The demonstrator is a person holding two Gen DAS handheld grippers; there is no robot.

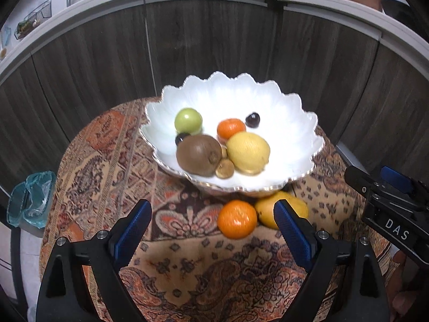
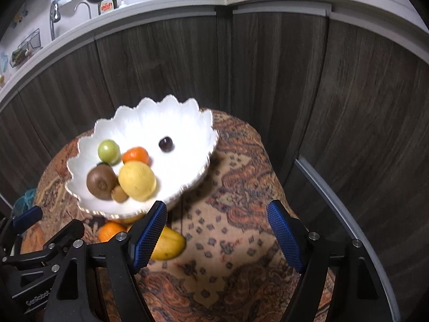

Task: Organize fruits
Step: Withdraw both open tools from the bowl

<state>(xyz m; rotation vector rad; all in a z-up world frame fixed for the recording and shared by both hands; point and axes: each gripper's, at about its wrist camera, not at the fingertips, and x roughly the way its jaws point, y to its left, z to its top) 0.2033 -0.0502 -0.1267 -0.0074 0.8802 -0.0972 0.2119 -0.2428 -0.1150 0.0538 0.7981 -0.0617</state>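
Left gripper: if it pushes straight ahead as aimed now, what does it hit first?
Probably the loose orange on the tablecloth, which sits between the open left gripper fingers' line, right of centre. The mango and white bowl lie behind it. Depth is uncertain.

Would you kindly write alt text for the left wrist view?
The open left gripper points at an orange and a mango on the patterned tablecloth, before a white scalloped bowl of fruit. The right gripper shows at right.
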